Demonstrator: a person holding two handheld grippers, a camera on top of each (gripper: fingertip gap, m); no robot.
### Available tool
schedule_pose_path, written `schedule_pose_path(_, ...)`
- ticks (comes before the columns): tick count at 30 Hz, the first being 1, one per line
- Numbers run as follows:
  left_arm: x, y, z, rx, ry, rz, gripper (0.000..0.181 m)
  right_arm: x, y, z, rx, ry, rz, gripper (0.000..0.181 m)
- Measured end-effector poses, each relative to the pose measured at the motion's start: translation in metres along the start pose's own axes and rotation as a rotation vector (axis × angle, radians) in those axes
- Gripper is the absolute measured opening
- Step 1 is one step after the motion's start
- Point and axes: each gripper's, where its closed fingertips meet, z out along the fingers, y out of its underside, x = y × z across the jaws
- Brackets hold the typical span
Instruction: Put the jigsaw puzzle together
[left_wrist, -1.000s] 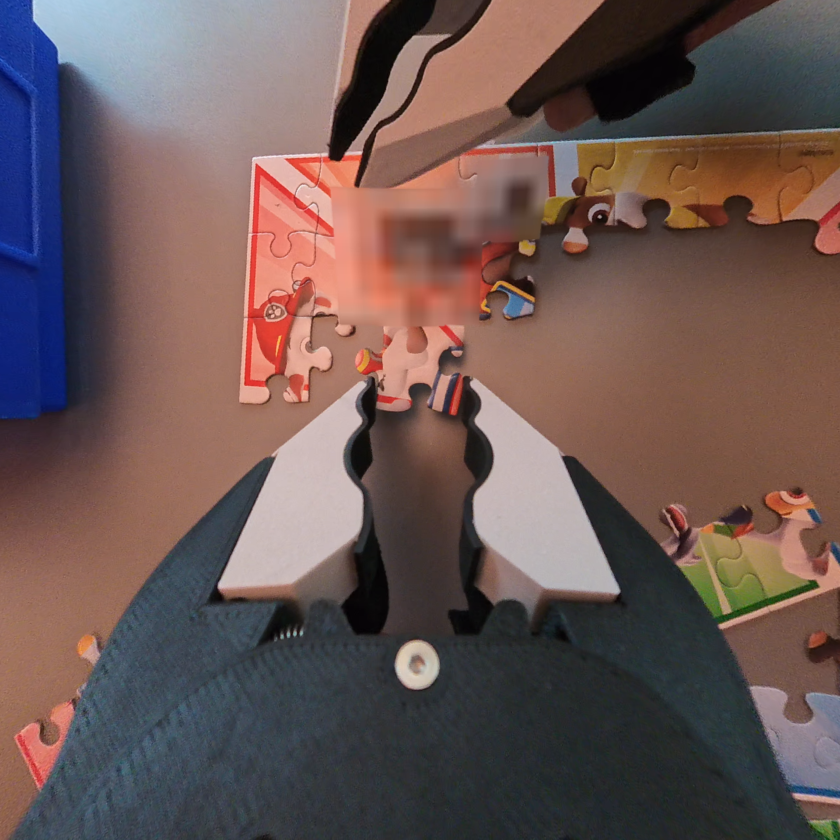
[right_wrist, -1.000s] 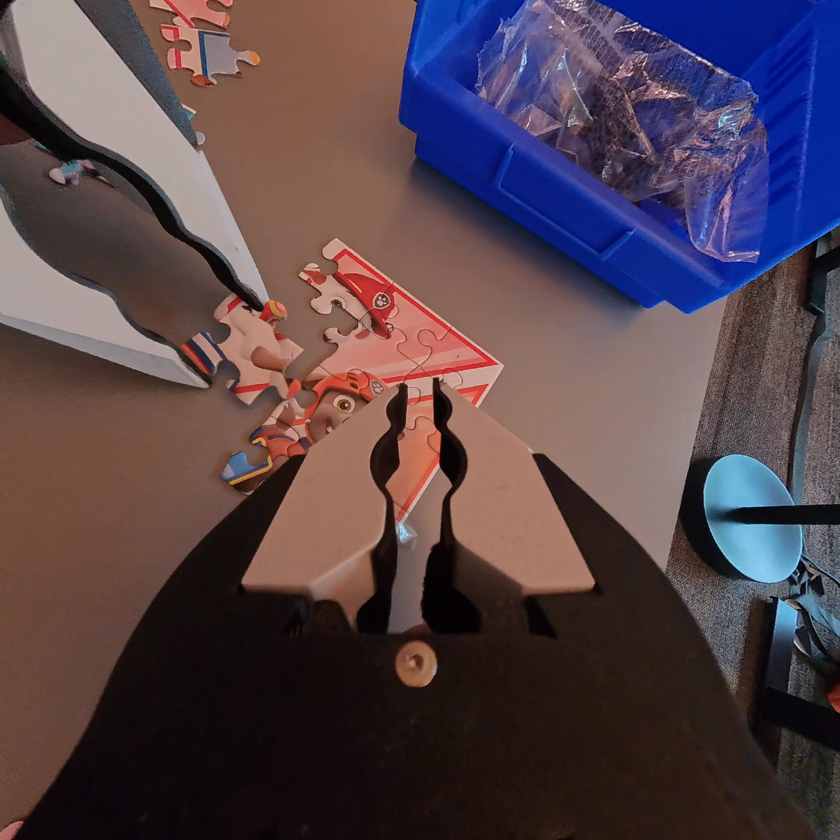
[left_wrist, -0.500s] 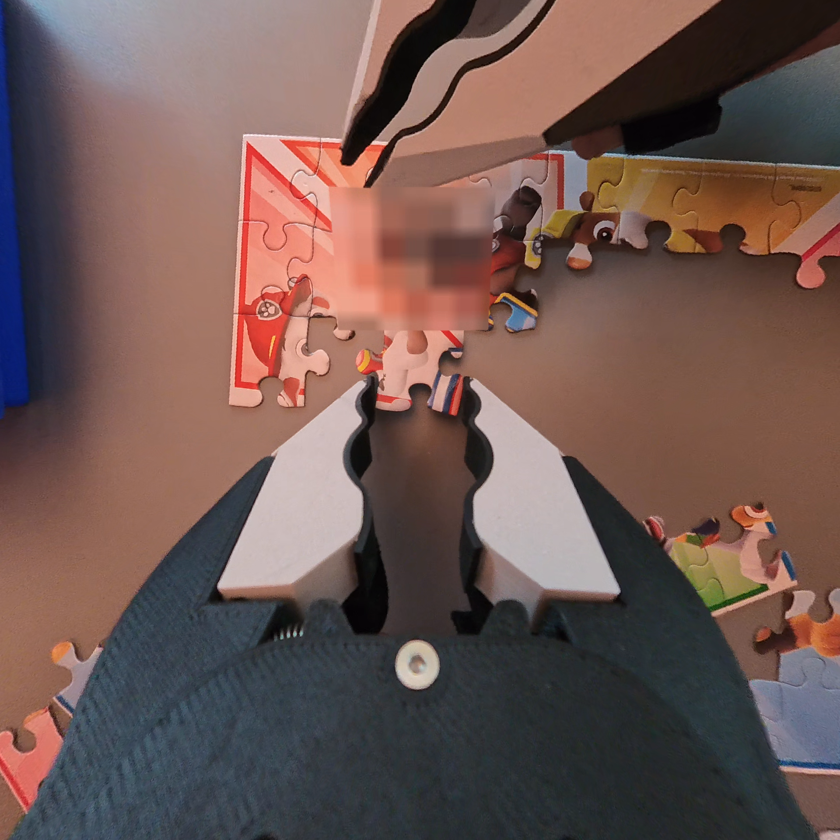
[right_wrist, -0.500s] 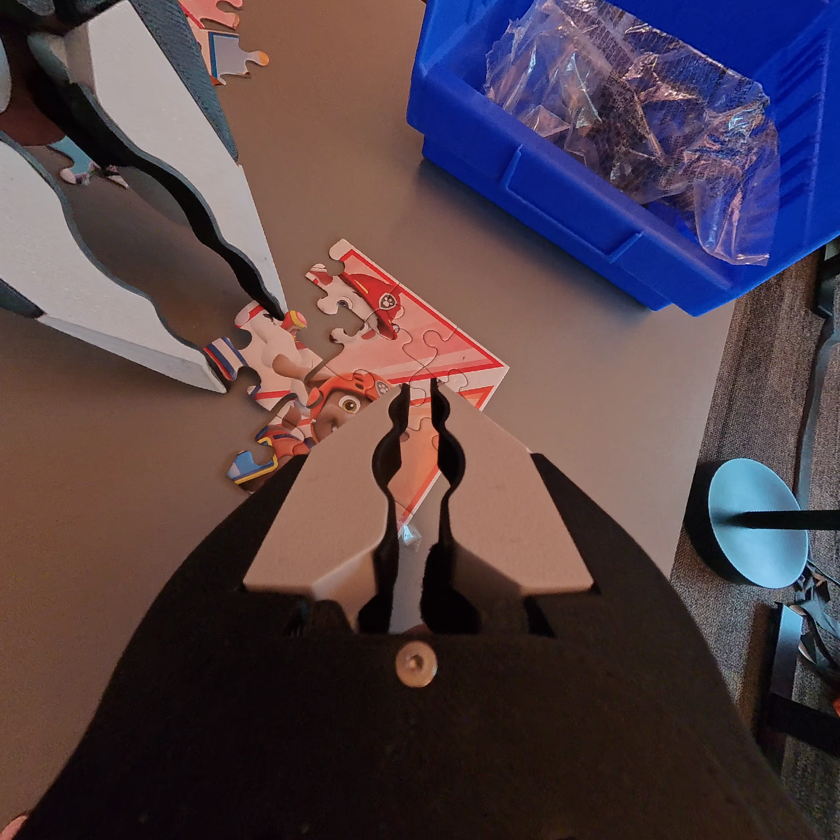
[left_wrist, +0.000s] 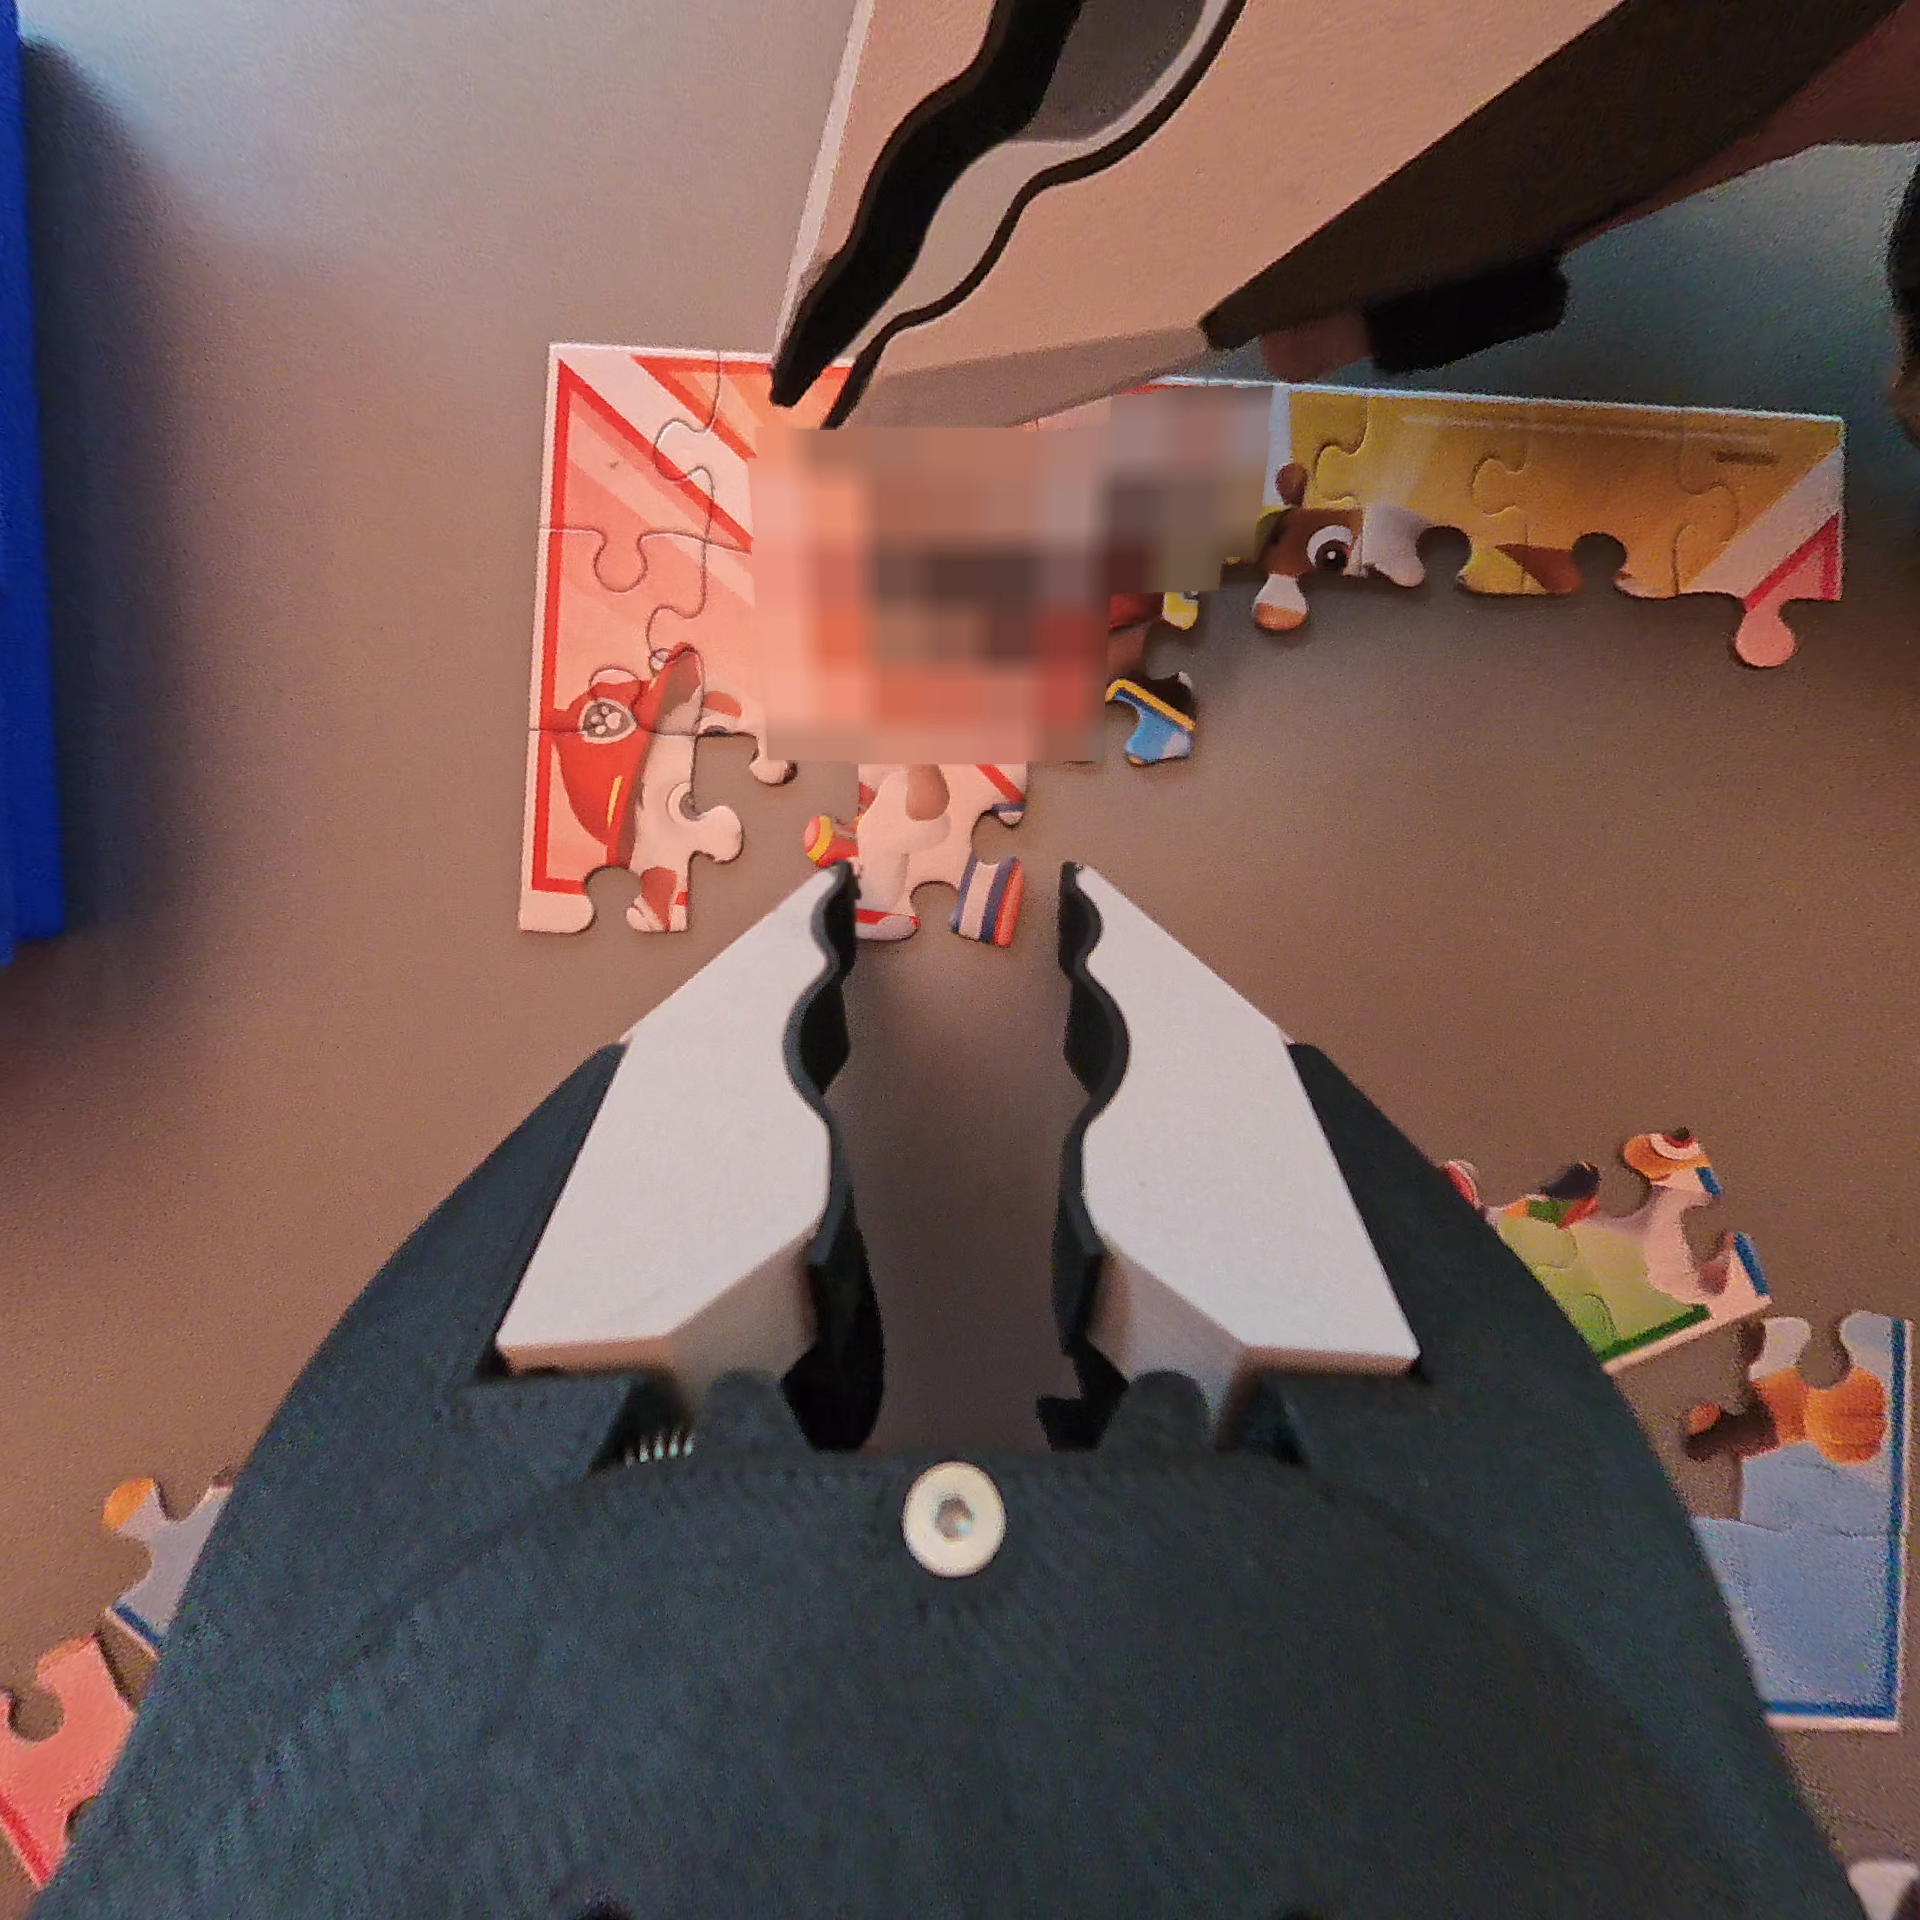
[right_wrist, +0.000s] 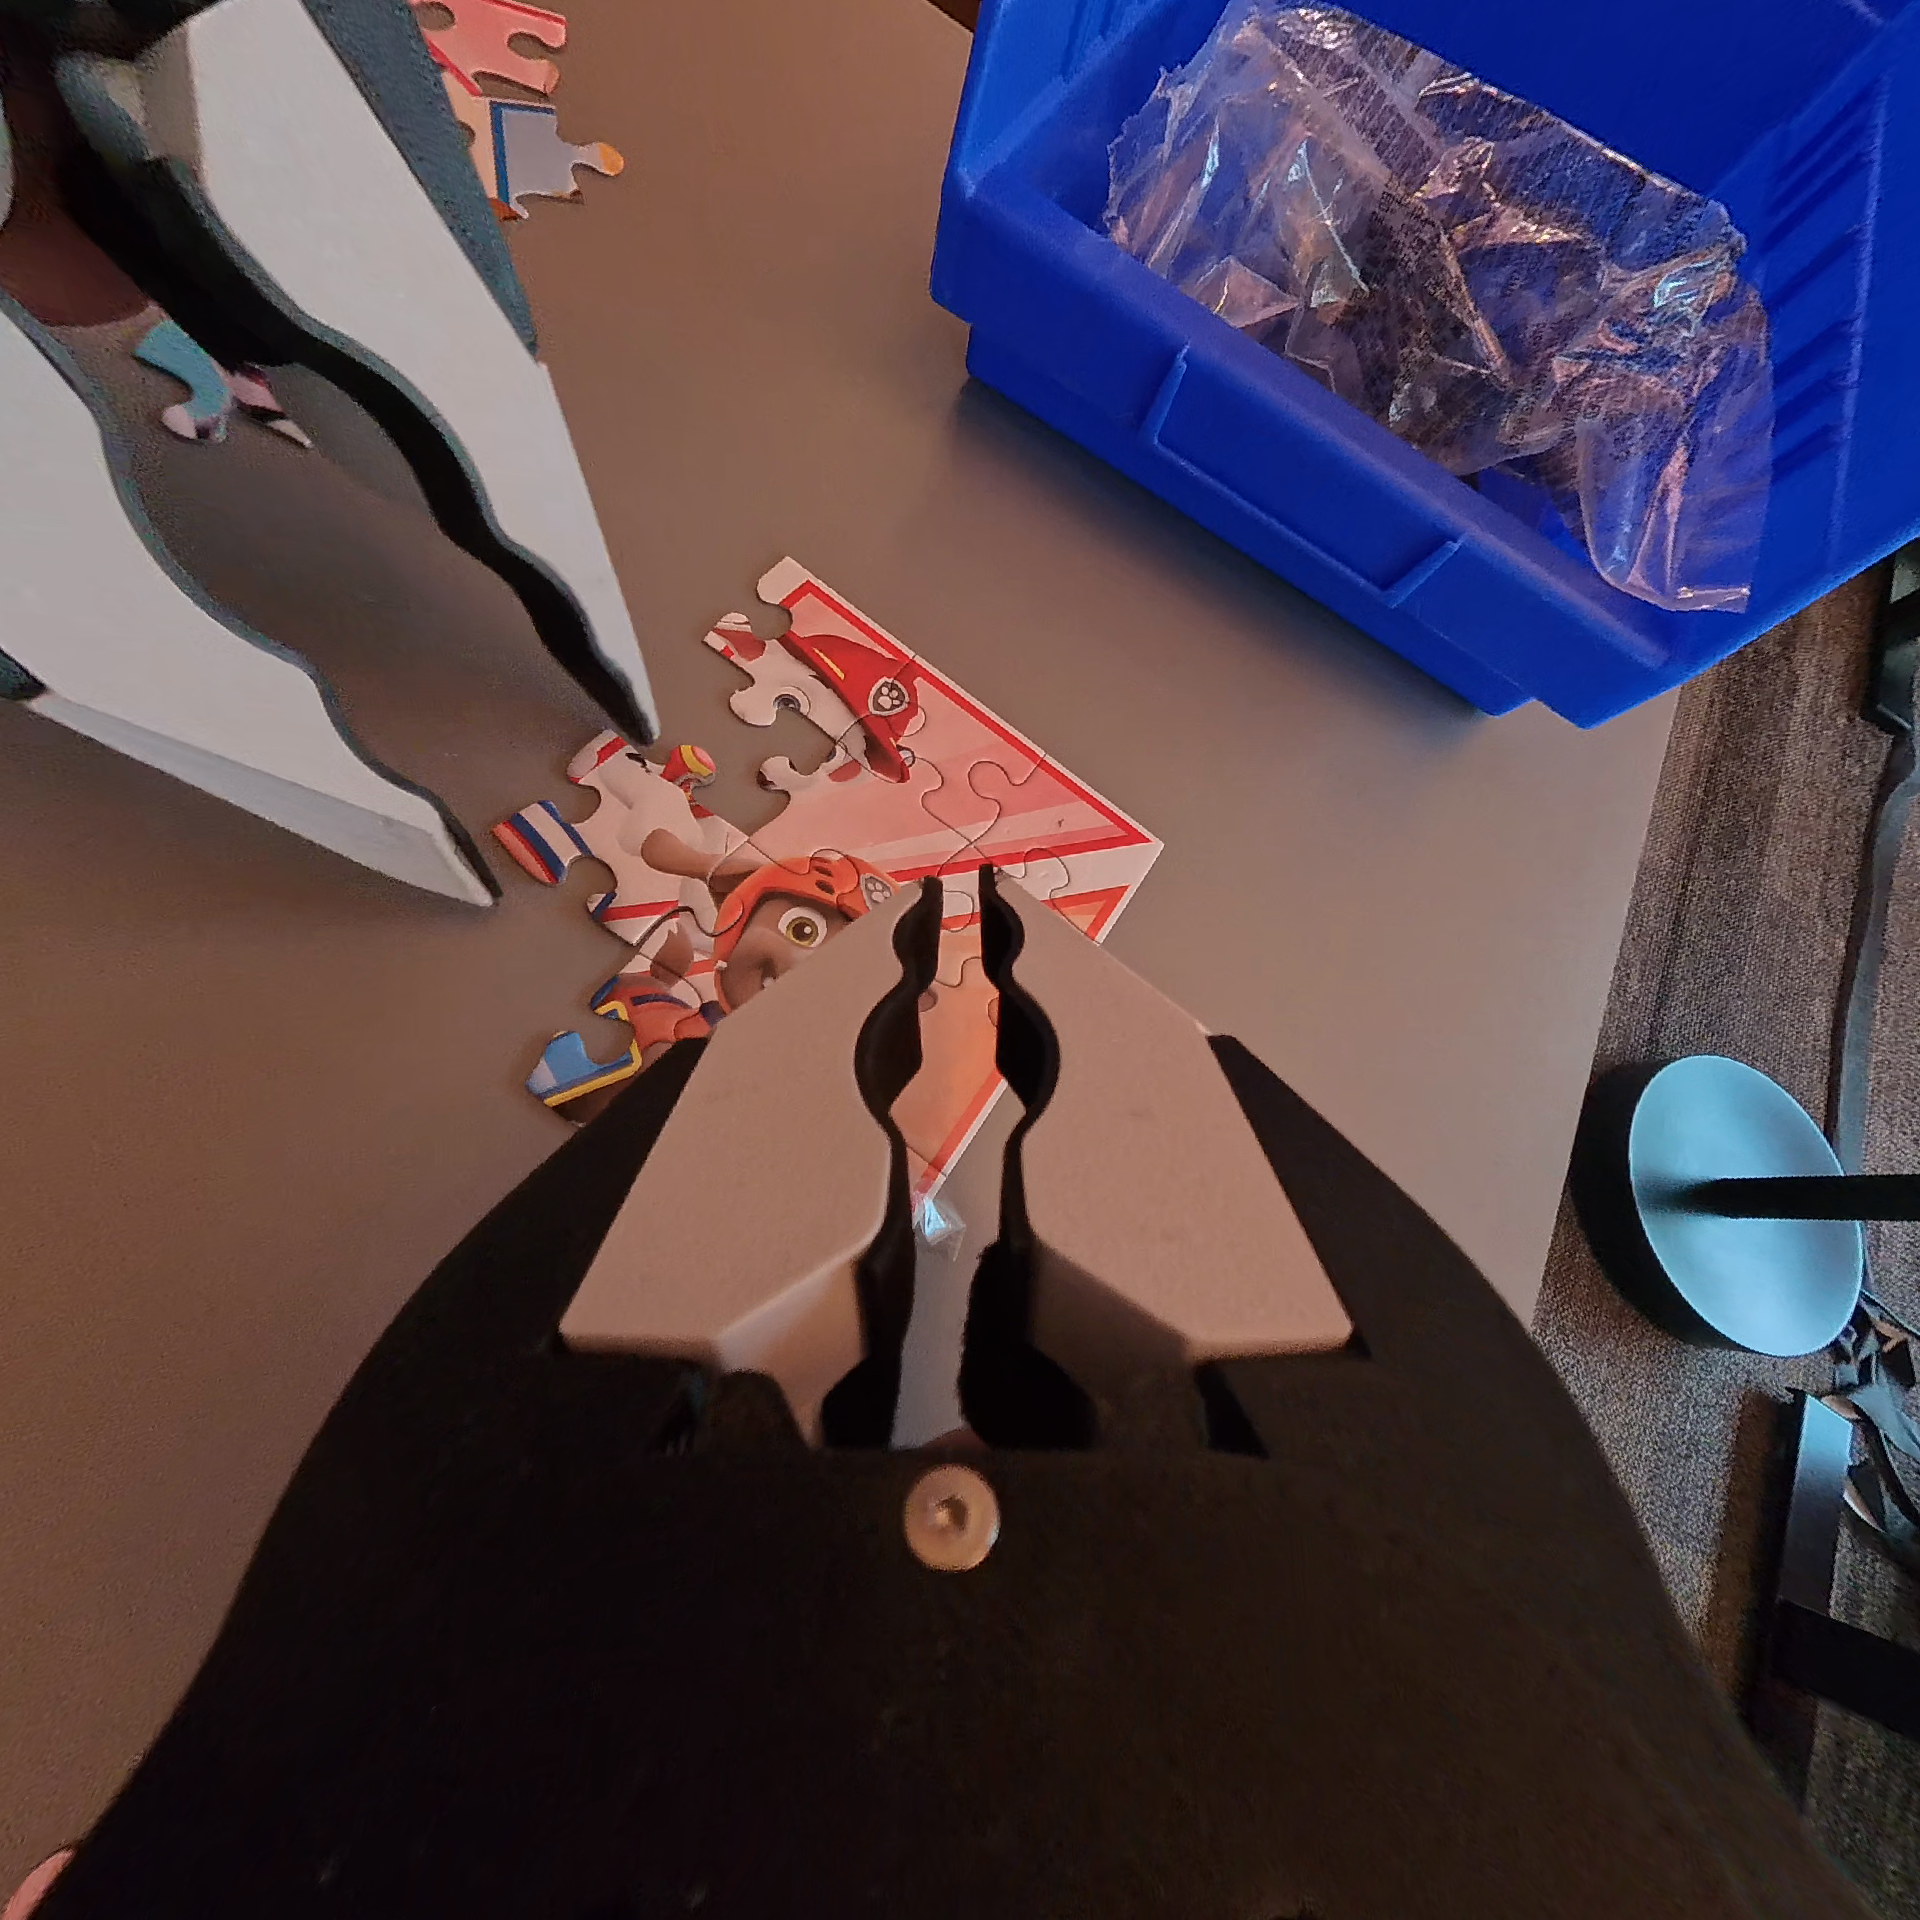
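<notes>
On a grey tabletop (left_wrist: 1455, 883), the partly joined jigsaw puzzle (left_wrist: 623, 582) lies flat beside a blue bin (right_wrist: 1299, 447) holding a crumpled plastic bag (right_wrist: 1455, 260). The left hand-held gripper (left_wrist: 951, 883) is open and empty, its tips at a white puzzle piece (left_wrist: 925, 831) on the assembled section's near edge. The right hand-held gripper (right_wrist: 956, 888), nearly closed and empty, is over the puzzle's red corner. Loose puzzle clusters (left_wrist: 1621, 1247) lie well apart.

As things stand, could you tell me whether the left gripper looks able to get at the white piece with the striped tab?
Probably yes. The left gripper has its jaws open right at the white piece, with bare table between. The right gripper rests on the assembled red corner farther off, clear of that approach.
</notes>
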Motion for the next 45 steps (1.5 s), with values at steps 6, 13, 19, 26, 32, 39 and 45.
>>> schedule_pose_path(6,-0.006,-0.013,0.003,0.038,-0.013,-0.003,0.024,-0.002,0.001,0.001,-0.002,-0.010,0.001,0.003)
schedule_pose_path(13,-0.008,-0.011,0.015,-0.039,-0.069,0.054,0.000,-0.005,0.004,0.004,-0.019,-0.024,-0.003,0.000)
schedule_pose_path(19,-0.004,-0.027,0.012,0.004,-0.025,0.032,0.000,-0.005,0.002,0.003,-0.011,-0.022,-0.002,0.000)
schedule_pose_path(26,-0.017,-0.024,-0.015,0.055,-0.033,-0.024,0.010,0.000,0.001,0.001,0.005,-0.007,0.018,0.000)
schedule_pose_path(32,-0.042,0.014,-0.068,0.039,-0.121,-0.072,0.017,0.014,0.000,-0.004,0.029,0.044,0.076,0.000)
schedule_pose_path(39,-0.050,0.064,-0.097,0.006,-0.187,-0.127,0.019,0.022,0.002,-0.006,0.039,0.071,0.109,0.000)
schedule_pose_path(45,-0.057,0.101,-0.113,0.006,-0.203,-0.210,0.022,0.027,0.005,-0.007,0.041,0.085,0.126,0.000)
